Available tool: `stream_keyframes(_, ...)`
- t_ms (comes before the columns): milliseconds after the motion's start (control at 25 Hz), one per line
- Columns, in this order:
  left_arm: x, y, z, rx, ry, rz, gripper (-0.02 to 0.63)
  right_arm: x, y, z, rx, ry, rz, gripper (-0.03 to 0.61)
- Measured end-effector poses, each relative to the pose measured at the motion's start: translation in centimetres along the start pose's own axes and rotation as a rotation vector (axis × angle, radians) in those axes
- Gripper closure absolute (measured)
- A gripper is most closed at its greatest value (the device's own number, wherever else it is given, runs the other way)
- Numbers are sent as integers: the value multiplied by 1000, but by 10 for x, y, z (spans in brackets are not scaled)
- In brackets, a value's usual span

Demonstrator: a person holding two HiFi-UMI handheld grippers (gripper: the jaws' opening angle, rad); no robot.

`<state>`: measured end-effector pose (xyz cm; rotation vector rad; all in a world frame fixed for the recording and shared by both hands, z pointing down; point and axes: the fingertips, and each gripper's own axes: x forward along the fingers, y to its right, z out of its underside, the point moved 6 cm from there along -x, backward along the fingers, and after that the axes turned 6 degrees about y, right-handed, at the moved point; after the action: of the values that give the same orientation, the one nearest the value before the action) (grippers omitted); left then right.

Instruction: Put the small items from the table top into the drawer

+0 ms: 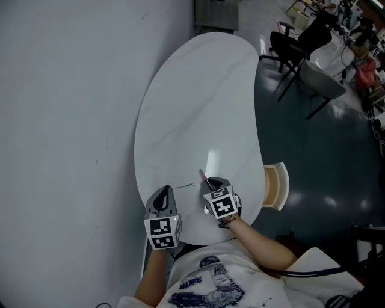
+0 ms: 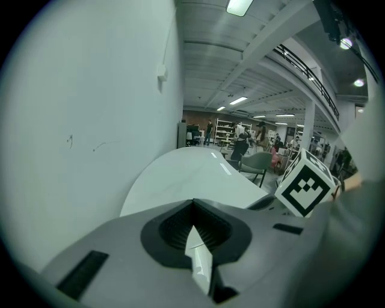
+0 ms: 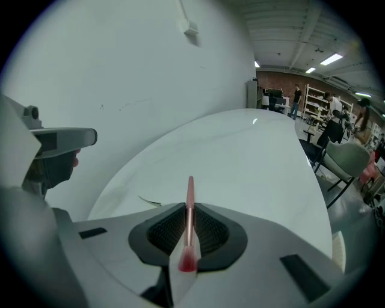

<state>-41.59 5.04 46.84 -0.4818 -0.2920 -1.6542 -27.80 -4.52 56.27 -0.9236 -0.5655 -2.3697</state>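
Pinching a slim pink rod (image 3: 190, 189) between right tool's (image 3: 189, 209) ribbed pads (image 3: 165, 231).

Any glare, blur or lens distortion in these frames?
Head view: a bright glare streak on the white table. Both gripper views: fisheye bending, dark corners. Right gripper view: the pink stick is blurred at its near end. Left gripper view: ceiling light blown out.

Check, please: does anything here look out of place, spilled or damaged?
Nothing is spilled or broken. The drawer stands open at the table edge, fitting the task; the right gripper holds a thin pink stick.
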Motion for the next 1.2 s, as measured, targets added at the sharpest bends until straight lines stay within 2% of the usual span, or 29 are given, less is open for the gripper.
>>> stream_keyframes(480,-81,19,5,65,63,99,591,-95,-56,15,43,156,81,518)
stream_keyframes(720,-116,49,16,92,82,182,589,-150,-72,44,63,203,149,518)
stream_keyframes(920,-129,76,27,99,91,251,589,-188,-72,72,82,213,216,518)
stream_keyframes(1200,-135,124,35,126,96,320,591,-231,-45,105,129,236,288,518)
